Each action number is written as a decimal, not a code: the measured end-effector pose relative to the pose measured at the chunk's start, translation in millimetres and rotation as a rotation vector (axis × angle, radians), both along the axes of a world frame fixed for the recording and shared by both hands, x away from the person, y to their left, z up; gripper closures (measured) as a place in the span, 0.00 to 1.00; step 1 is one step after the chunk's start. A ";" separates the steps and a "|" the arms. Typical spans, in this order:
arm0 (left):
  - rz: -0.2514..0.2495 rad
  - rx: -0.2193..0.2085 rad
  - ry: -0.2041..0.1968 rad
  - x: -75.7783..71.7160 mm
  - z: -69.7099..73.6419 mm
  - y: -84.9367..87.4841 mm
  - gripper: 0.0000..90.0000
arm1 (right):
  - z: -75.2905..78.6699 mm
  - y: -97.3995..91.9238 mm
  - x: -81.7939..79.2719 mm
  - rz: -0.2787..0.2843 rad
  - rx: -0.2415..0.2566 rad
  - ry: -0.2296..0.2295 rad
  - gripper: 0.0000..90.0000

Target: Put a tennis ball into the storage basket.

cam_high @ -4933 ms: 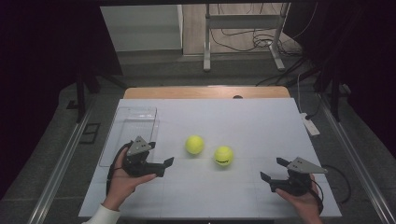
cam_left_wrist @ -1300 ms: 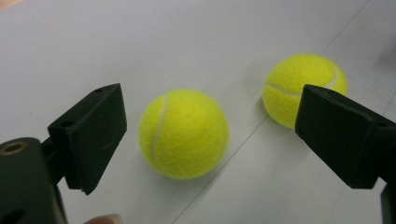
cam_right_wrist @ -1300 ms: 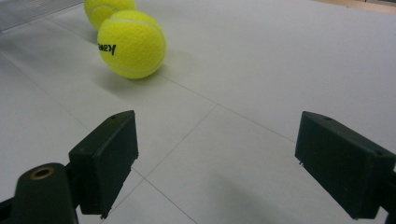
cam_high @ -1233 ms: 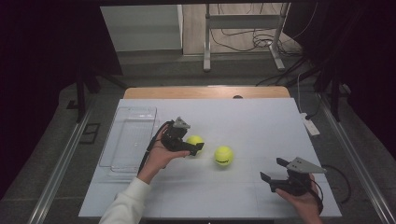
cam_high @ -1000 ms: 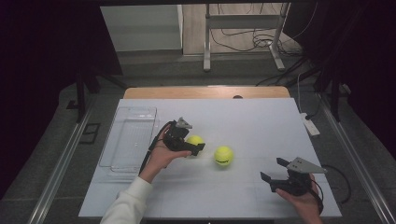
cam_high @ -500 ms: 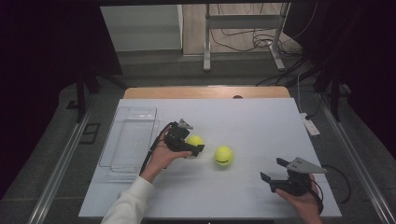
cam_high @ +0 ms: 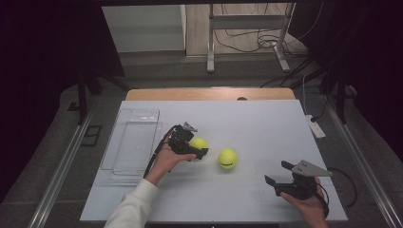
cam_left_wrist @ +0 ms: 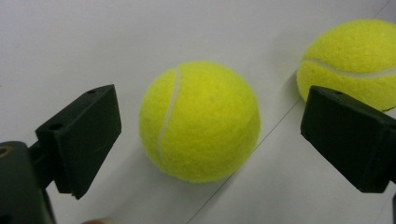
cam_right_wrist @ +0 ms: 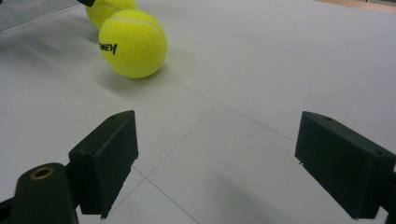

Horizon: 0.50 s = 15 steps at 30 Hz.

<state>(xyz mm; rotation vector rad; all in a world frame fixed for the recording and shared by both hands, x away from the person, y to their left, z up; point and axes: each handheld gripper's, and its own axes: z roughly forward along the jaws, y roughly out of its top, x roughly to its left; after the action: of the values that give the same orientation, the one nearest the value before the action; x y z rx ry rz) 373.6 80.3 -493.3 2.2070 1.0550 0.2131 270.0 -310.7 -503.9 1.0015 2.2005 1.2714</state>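
Note:
Two yellow tennis balls lie mid-table on the white surface. My left gripper (cam_high: 197,144) is around the left ball (cam_high: 198,142), which sits between its black jaws (cam_left_wrist: 198,121) with a gap on each side. The jaws have just been opening and stand open (cam_left_wrist: 215,137). The second ball (cam_high: 227,158) lies just right of it (cam_left_wrist: 355,60), untouched. Near the front right corner my right gripper (cam_high: 276,173) is open with nothing in it (cam_right_wrist: 229,158). In the right gripper view the second ball (cam_right_wrist: 133,43) lies far ahead, with the left ball (cam_right_wrist: 109,7) behind it.
A clear plastic container (cam_high: 138,114) stands left of the left hand. A white power strip (cam_high: 316,128) lies off the table's right edge. The white table top (cam_high: 256,123) stretches between the balls and the far edge.
Since the earliest frame my left gripper has moved right, from beside the container to the left ball. Over the last second it has barely shifted. The right gripper has not moved.

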 end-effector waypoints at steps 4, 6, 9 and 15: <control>0.008 -0.004 0.009 2.5 -3.1 0.1 0.06 | -0.3 0.2 0.4 0.000 0.000 0.001 0.15; 0.011 -0.002 0.015 4.2 -5.2 -0.1 0.06 | -0.3 0.2 0.4 0.000 0.000 0.002 0.15; 0.011 -0.004 0.017 5.2 -6.9 -1.5 0.06 | -0.5 0.0 0.5 0.000 0.000 0.002 0.15; 0.008 0.007 0.031 8.2 -12.3 -3.3 0.05 | -0.7 -0.5 0.8 -0.002 -0.002 0.002 0.15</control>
<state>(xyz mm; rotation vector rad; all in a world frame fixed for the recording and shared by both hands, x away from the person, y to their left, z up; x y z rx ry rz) 381.8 77.0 -505.6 2.2187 1.0814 0.1871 270.7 -311.2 -504.6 1.0044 2.2019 1.2675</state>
